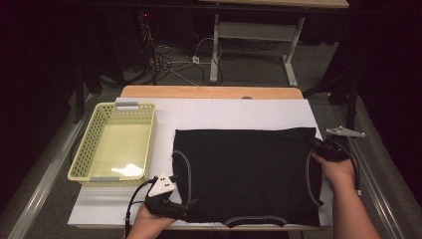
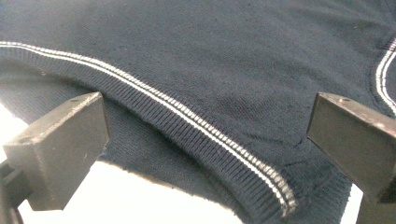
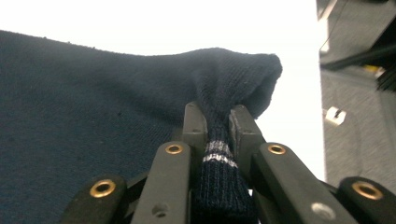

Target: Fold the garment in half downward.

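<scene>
Meanwhile, a dark knitted vest lies flat on the white-covered surface, just right of a yellow basket. At its far right corner the right tool is pinched tight on a bunched fold of striped trim, while the left tool stands spread wide over the ribbed armhole edge at the near left corner

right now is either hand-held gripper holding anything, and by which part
The right hand-held gripper pinches the dark sweater at its striped ribbed edge; the left hand-held gripper is open, holding nothing.
</scene>
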Demonstrator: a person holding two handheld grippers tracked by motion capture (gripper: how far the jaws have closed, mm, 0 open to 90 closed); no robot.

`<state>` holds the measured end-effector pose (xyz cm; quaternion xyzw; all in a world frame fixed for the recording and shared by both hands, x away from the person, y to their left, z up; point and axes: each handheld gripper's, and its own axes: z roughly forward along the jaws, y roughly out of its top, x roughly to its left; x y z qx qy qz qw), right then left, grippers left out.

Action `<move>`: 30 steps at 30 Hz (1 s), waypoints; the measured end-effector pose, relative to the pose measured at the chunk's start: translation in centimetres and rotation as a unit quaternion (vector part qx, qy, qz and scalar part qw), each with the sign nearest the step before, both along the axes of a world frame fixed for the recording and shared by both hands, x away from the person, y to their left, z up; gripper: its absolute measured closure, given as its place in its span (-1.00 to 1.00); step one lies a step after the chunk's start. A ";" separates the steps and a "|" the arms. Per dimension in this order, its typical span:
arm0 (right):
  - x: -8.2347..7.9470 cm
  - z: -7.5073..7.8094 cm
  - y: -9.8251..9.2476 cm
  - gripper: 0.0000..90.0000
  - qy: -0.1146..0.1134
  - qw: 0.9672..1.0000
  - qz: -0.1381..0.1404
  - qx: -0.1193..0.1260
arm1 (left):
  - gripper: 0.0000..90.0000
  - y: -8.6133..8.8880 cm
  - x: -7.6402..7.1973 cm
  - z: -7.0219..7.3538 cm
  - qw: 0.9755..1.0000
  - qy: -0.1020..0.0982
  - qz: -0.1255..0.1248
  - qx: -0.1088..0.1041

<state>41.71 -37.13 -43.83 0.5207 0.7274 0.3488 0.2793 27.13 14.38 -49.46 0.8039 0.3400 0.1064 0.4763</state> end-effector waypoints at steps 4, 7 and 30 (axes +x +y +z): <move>1.2 1.4 -0.6 0.80 -0.020 1.000 -0.017 -0.008 | -1.00 0.0 -0.1 0.0 1.000 -0.002 -0.001 0.001; 1.9 1.2 -1.2 0.70 -0.002 1.000 -0.023 0.012 | -1.00 0.0 -0.1 0.0 1.000 -0.002 -0.002 0.002; -18.7 -2.6 -0.5 -0.12 -0.018 0.999 0.026 0.037 | -1.00 0.0 0.1 0.0 1.000 0.003 -0.020 0.000</move>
